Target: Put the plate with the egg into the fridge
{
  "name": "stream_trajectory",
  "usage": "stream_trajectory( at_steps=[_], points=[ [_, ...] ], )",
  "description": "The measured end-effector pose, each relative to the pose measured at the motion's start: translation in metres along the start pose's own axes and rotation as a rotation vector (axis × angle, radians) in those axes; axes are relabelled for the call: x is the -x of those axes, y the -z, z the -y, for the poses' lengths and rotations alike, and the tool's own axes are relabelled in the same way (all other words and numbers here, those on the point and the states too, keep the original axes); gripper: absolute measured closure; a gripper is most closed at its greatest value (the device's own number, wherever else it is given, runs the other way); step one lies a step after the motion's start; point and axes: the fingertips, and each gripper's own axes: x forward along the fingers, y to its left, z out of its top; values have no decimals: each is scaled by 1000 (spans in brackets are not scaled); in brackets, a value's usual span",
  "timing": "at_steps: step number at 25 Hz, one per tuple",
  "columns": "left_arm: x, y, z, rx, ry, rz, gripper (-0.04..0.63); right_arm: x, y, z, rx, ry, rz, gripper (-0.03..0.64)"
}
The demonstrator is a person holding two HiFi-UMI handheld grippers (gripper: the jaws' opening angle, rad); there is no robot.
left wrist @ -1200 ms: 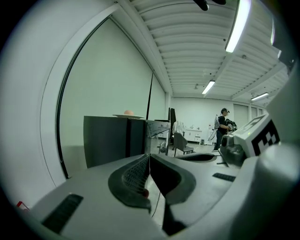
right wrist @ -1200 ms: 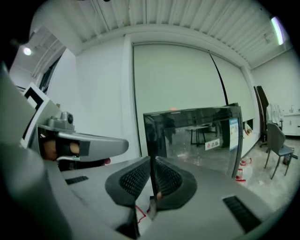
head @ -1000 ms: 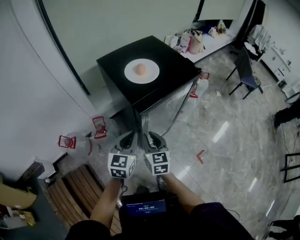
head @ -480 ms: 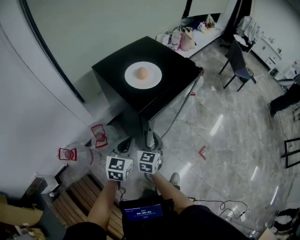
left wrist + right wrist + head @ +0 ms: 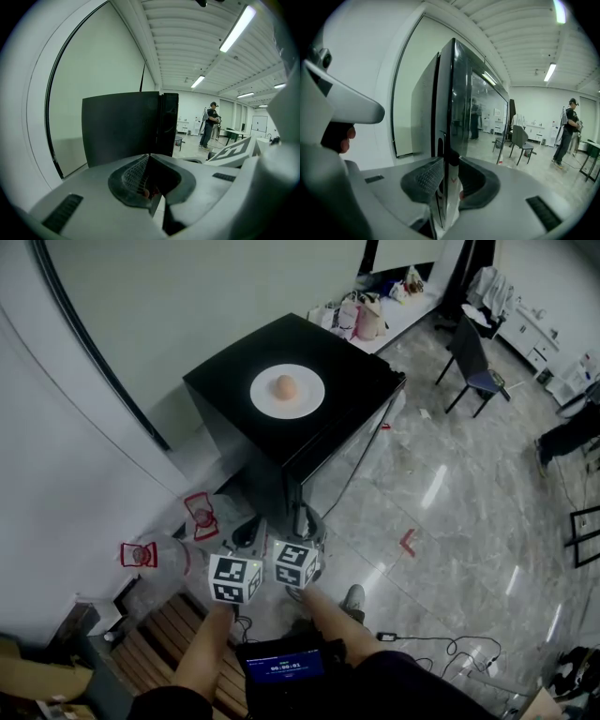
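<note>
Now the right gripper [image 5: 446, 180], its jaws just closing, clamps the fridge [image 5: 349, 369] door edge [image 5: 452, 93] to pull it open. Left gripper [image 5: 149, 174] is pinched together, empty. Plate [image 5: 305, 404] with egg [image 5: 285, 385] sits mid-top.

The right gripper's [image 5: 446, 180] jaws have just been closing and clamp the front edge of the tall glossy black fridge door [image 5: 457, 103]. Beyond that door, to its right, stand a grey chair [image 5: 519, 140] and a dark-clothed person [image 5: 567, 133].

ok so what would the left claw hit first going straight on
Most likely the fridge, its dark side straight ahead of the left claw; how far off is hard to judge.
</note>
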Motion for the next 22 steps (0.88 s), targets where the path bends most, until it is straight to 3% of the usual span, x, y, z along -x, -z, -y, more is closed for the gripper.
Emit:
stream_trajectory(
  at_steps=[22],
  points=[
    [9, -7, 40, -27, 32, 11, 586, 10, 5, -3, -22, -187, -40, 548]
  ],
)
